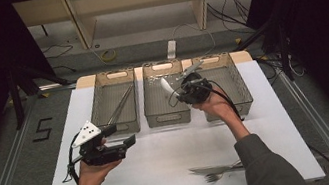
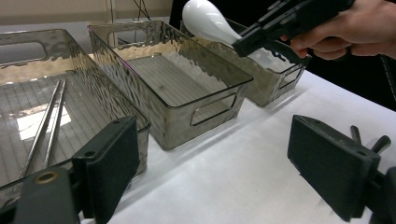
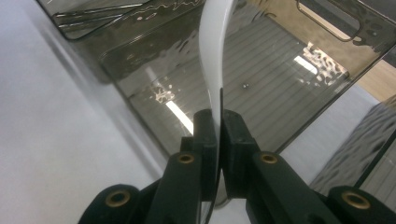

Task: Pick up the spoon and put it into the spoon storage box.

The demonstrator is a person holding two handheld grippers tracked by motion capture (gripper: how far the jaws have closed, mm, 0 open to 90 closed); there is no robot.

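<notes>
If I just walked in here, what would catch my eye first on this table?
Probably the white spoon, pinched in the right gripper and held above the middle bin of three clear bins in a row. The left bin holds metal chopsticks. The left gripper hovers open in front, and a fork lies near the table's front edge.

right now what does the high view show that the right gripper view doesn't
High view: the left gripper with open jaws, the fork and knife near the table's front edge, the chopsticks lying in the left bin, and the right bin.

Right gripper view: the right gripper's jaws shut on the white spoon's handle, seen close up.

Both: the white spoon held over the middle bin, and the white table.
</notes>
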